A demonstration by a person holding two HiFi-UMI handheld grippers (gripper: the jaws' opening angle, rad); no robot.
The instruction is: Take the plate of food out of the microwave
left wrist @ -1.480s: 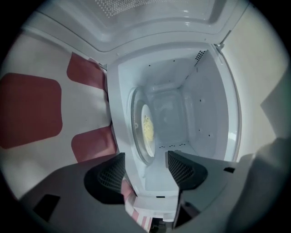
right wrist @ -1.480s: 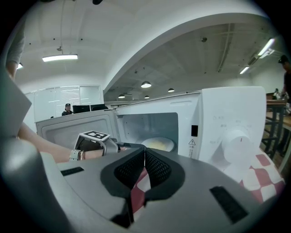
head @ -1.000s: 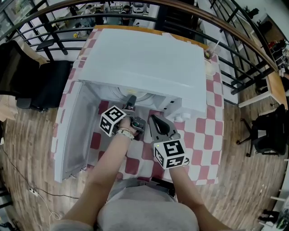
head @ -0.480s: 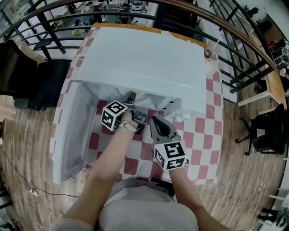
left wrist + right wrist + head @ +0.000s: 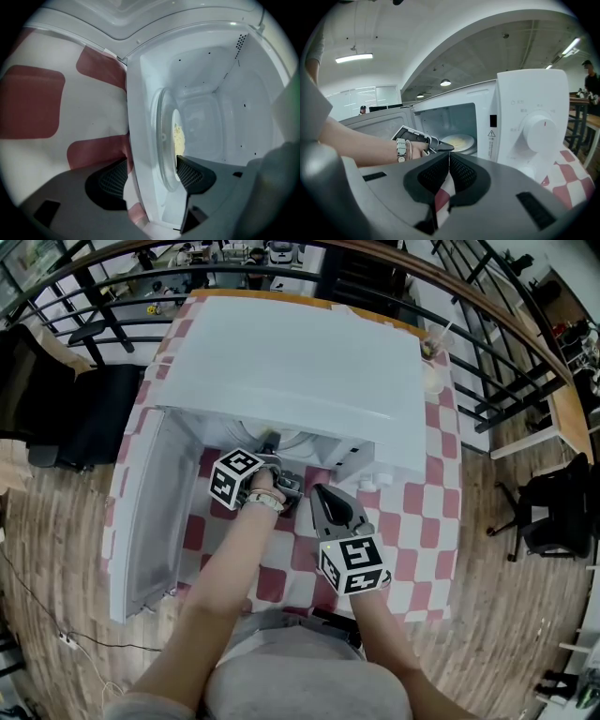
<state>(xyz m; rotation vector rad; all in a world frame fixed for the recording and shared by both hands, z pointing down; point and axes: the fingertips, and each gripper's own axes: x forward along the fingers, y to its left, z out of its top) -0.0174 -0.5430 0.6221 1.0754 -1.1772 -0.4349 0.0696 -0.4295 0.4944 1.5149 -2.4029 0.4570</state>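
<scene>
The white microwave (image 5: pixel 300 362) stands on a red-and-white checked table with its door (image 5: pixel 155 512) swung open to the left. Inside lies a clear plate (image 5: pixel 165 140) with pale yellow food (image 5: pixel 178 136); it also shows as the plate (image 5: pixel 459 140) in the right gripper view. My left gripper (image 5: pixel 151 177) is rolled on its side at the oven mouth, open. The plate's rim and the oven's front sill lie between its jaws. In the head view the left gripper (image 5: pixel 271 441) reaches under the oven's top edge. My right gripper (image 5: pixel 449 165) is shut and empty, held back in front of the oven (image 5: pixel 319 491).
The control panel with a round knob (image 5: pixel 539 131) is at the oven's right. A cup with a straw (image 5: pixel 434 371) stands at the table's back right corner. A black chair (image 5: pixel 84 409) sits left of the table, and metal railings run behind it.
My left gripper has edged a little forward into the oven mouth. The right gripper has stayed nearly still.
</scene>
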